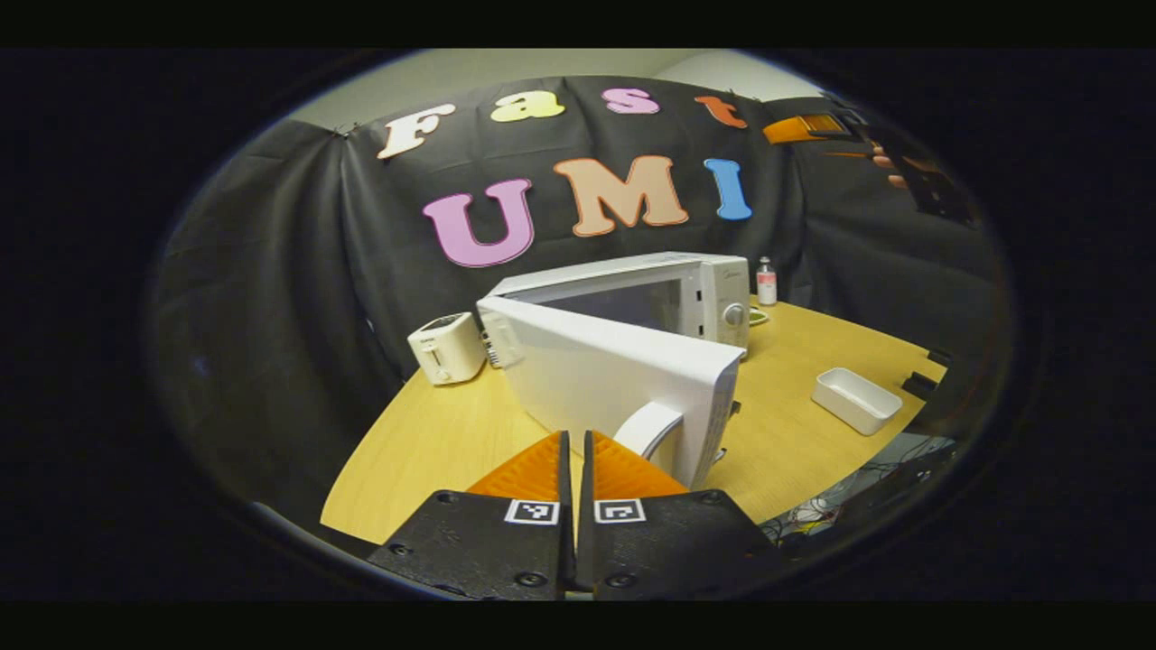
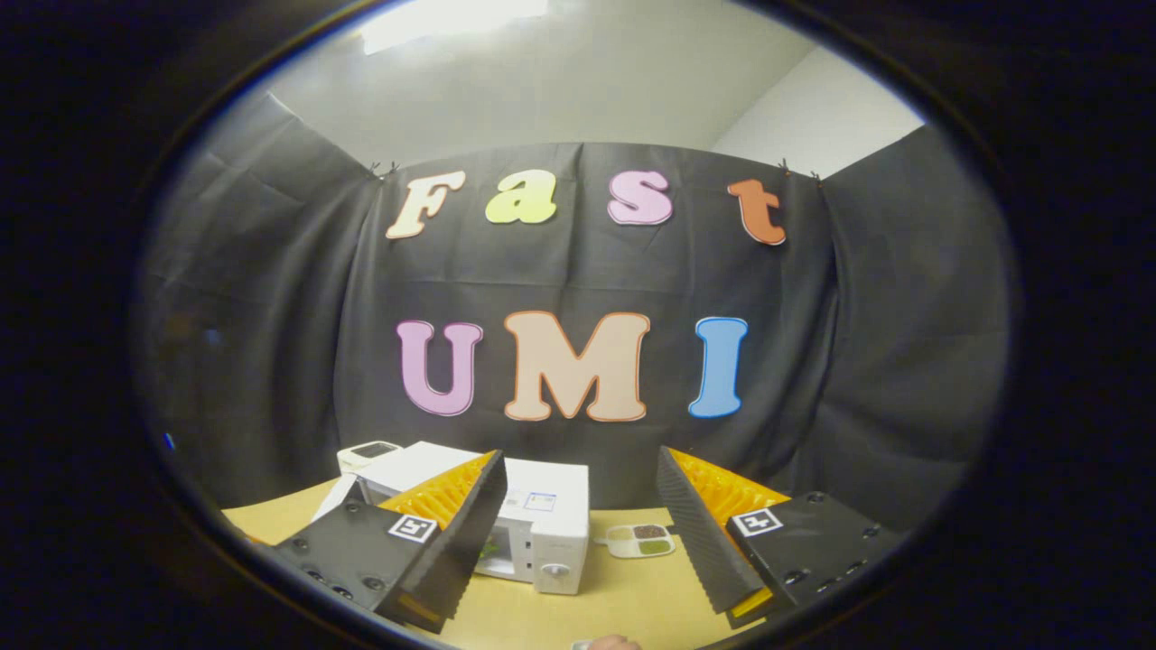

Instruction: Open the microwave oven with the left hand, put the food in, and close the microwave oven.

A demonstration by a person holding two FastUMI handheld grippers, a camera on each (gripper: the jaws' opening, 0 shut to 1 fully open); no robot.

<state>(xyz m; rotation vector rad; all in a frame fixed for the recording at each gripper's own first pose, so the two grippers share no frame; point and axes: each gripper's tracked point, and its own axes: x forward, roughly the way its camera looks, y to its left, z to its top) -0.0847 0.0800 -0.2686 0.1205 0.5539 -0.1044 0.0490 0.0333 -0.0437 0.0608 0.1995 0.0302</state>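
Note:
The white microwave [image 1: 713, 293] stands at the back of the wooden table [image 1: 433, 442]. Its door [image 1: 614, 379] is swung out towards me, roughly half open. My left gripper [image 1: 575, 442] is shut, nothing visible between its fingers, just left of the door's curved white handle [image 1: 652, 426]. A small compartment tray of food [image 2: 641, 539] lies right of the microwave [image 2: 555, 528]; it also peeks out as the food tray [image 1: 757, 316]. My right gripper [image 2: 580, 456] is open and empty, high above the table; that right gripper [image 1: 804, 128] hangs at upper right.
A white toaster [image 1: 447, 348] stands left of the microwave. A small bottle [image 1: 766, 282] sits behind the microwave's right corner. An empty white rectangular container [image 1: 856, 400] lies near the table's right edge. Cables hang below that edge. A hand [image 1: 890, 167] holds the right gripper.

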